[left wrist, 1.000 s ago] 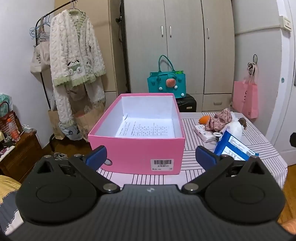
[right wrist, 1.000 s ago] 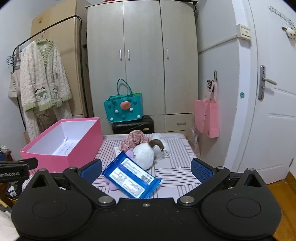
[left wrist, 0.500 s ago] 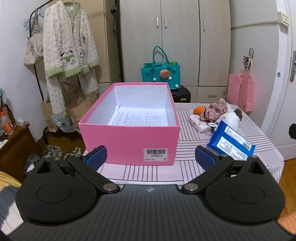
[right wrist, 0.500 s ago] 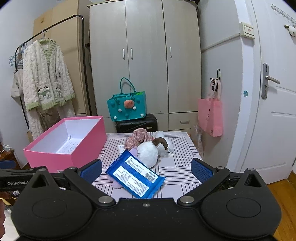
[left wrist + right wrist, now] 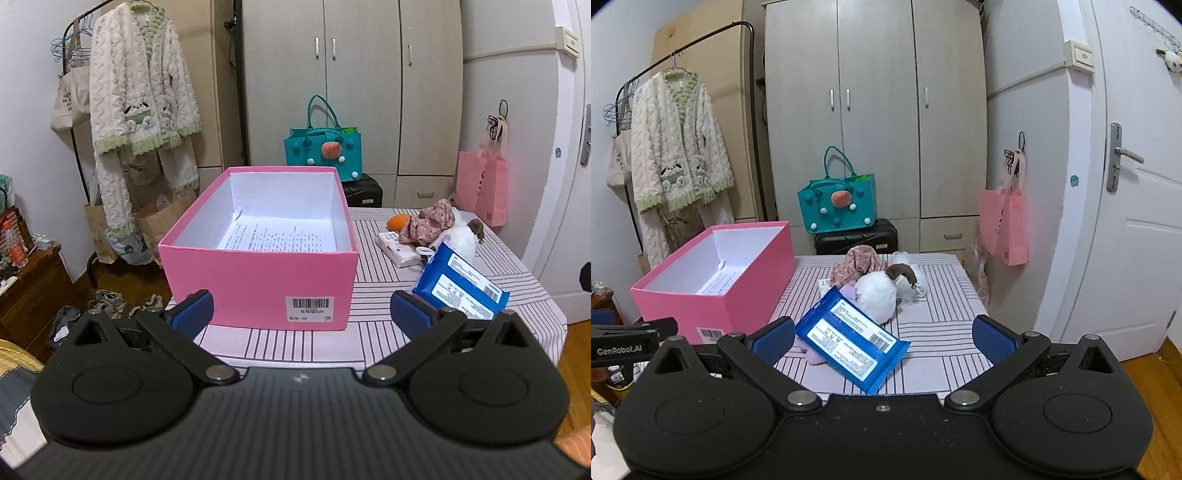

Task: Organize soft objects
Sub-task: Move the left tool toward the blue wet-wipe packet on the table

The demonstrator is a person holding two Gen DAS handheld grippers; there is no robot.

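Note:
An open pink box (image 5: 258, 280) (image 5: 713, 295) stands on the striped table (image 5: 376, 328) (image 5: 942, 332), holding only a printed sheet (image 5: 273, 236). To its right lies a heap of soft things: a blue wipes pack (image 5: 458, 284) (image 5: 849, 339), a white plush (image 5: 877, 297) (image 5: 461, 240), a floral cloth (image 5: 858, 264) (image 5: 432, 221), an orange toy (image 5: 397, 221) and a small tissue pack (image 5: 399, 251). My left gripper (image 5: 301, 315) hangs open in front of the box. My right gripper (image 5: 882, 338) is open just short of the wipes pack. Neither holds anything.
A wardrobe (image 5: 875, 122), a teal bag (image 5: 836, 203) on a black case (image 5: 857, 238) and a pink bag (image 5: 1003, 225) stand behind the table. A clothes rack with a fluffy robe (image 5: 140, 110) is at the left, a door (image 5: 1137, 221) at the right.
Both grippers have drawn back and risen a little from the table; the box and the heap look smaller and lower in view. Both stay open and nothing on the table has moved.

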